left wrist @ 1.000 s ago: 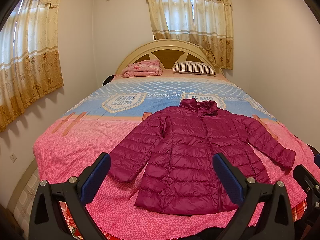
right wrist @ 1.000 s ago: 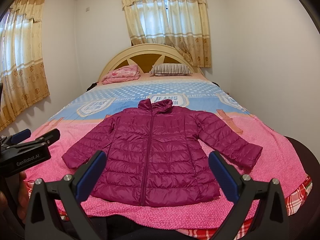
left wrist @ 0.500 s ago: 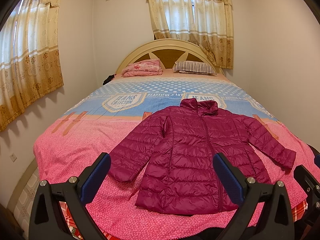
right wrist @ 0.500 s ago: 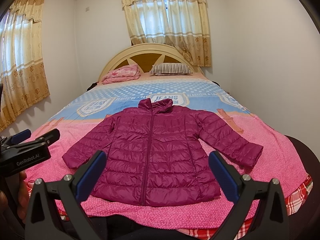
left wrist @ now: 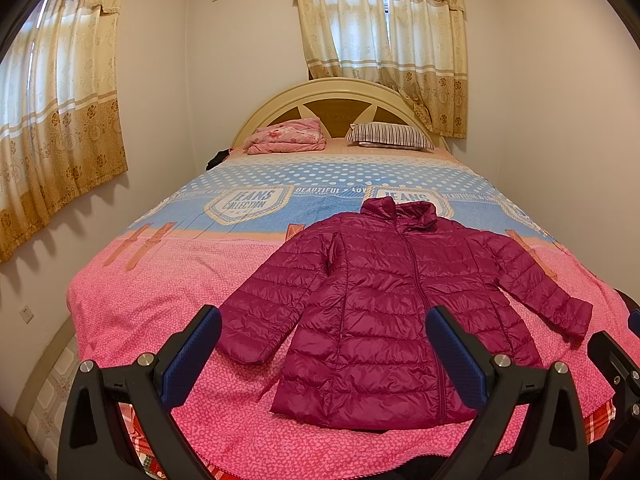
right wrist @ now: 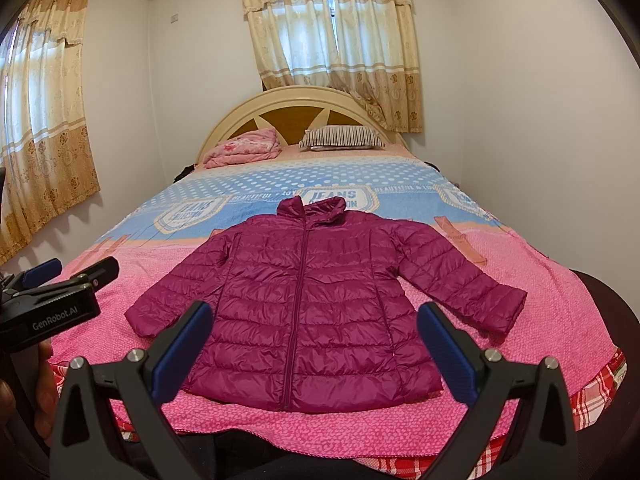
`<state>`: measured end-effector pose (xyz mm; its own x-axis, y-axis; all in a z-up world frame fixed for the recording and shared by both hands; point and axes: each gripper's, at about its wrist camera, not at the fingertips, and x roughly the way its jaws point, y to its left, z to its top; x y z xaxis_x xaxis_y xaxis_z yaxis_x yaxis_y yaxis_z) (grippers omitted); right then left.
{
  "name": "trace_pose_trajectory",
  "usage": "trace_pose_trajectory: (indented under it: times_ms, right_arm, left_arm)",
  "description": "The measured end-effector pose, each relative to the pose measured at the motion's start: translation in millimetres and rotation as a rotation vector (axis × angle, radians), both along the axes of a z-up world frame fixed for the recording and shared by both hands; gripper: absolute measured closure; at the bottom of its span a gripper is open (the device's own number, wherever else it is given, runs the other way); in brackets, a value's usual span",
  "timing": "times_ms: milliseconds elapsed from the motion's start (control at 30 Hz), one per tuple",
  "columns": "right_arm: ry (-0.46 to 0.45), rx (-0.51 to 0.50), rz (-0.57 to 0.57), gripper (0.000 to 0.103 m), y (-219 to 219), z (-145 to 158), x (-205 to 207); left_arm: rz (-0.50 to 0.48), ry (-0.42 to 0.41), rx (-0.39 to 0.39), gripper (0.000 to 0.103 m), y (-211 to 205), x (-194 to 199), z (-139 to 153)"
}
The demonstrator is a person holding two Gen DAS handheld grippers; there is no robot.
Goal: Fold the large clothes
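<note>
Folding has not begun. The left gripper [left wrist: 323, 354] and right gripper [right wrist: 315, 350] hang spread and empty above the bed's [right wrist: 120, 276] foot. The quilted, glossy magenta jacket [right wrist: 316, 300] lies flat, zipped, collar at twelve o'clock. Next, probably: pinch a sleeve cuff and fold inward.

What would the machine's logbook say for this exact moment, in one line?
stage: pre-fold | jacket: flat on bed, zipped, sleeves spread | left gripper: open, empty | right gripper: open, empty
</note>
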<state>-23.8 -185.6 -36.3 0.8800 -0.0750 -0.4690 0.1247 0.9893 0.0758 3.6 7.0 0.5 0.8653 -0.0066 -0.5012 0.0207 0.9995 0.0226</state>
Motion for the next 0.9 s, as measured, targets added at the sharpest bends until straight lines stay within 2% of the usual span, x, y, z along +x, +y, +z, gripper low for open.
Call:
trace_pose_trajectory:
  times_ms: [533, 733, 900]
  right_arm:
    - [0.010, 0.016, -0.003, 0.000, -7, -4, 5]
    - [0.047, 0.025, -0.082, 0.000, -44, -20, 33]
    - [0.092, 0.052, -0.199, 0.000, -97, -45, 64]
  left_arm:
    - [0.000, 0.013, 0.005, 0.001, 3, 12, -9]
    - [0.024, 0.024, 0.071, 0.001, -2, 53, -23]
    - [0.019, 0.046, 0.136, 0.001, -17, 99, -39]
